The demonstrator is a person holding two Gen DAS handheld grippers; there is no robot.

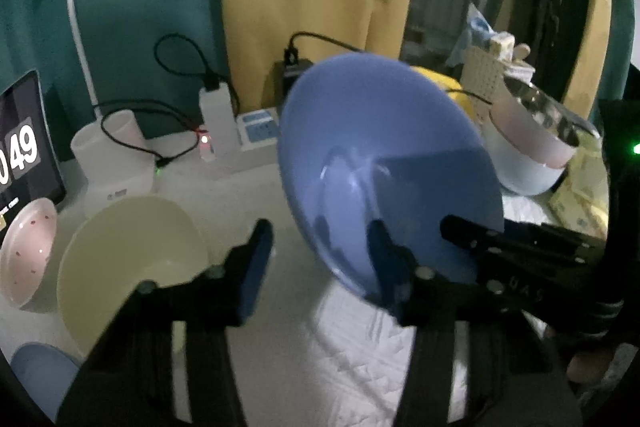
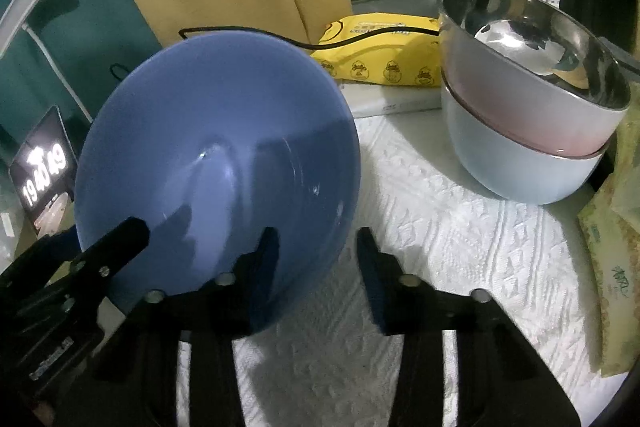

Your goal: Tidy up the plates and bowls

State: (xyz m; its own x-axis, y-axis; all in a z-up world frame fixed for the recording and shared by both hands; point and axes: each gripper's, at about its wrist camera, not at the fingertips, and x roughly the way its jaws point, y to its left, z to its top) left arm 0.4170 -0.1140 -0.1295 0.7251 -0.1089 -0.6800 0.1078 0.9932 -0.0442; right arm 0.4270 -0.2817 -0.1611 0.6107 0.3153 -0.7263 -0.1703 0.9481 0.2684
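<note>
While the tilted blue bowl (image 2: 216, 163) straddles both tools, each open tool has only one finger at its rim, left of the stacked bowls (image 2: 528, 131).

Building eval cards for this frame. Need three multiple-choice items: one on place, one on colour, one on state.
1. Where is the yellow wipes pack?
A. At the back of the table, left of the stacked bowls
B. On the floor
C. On the tablet

2. What colour is the lower bowl of that stack?
A. Black
B. Light blue
C. Yellow

3. How does the blue bowl sit?
A. Flat, upside down
B. Nested in the stack
C. Tilted steeply, opening towards the cameras

Answers:
1 A, the right wrist view shows it beside the stack.
2 B, it is pale blue under the pink one.
3 C, its inside faces both views.
</note>
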